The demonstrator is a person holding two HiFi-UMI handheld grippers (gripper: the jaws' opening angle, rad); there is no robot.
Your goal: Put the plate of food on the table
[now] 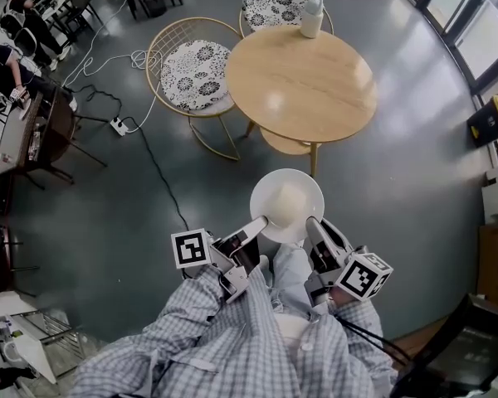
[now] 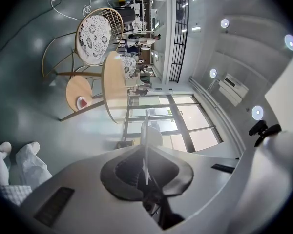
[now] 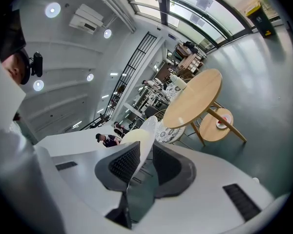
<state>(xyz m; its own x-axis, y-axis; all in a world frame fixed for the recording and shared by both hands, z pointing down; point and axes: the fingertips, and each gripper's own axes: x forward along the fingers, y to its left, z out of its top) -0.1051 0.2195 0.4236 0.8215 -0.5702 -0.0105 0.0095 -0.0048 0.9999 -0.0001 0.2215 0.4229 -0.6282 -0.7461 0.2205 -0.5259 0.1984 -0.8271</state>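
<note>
white plate is held over the floor, left gripper clamped on its left rim and right gripper clamped on its right rim, with the table straight ahead, well apart.

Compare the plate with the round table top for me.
The plate is white; the table top is light wood. The plate is far smaller than the table top. The plate hangs in the air, clamped at its rim by the left gripper and the right gripper; the table top stands on its legs, with a white bottle at its far edge. Both are round.
</note>
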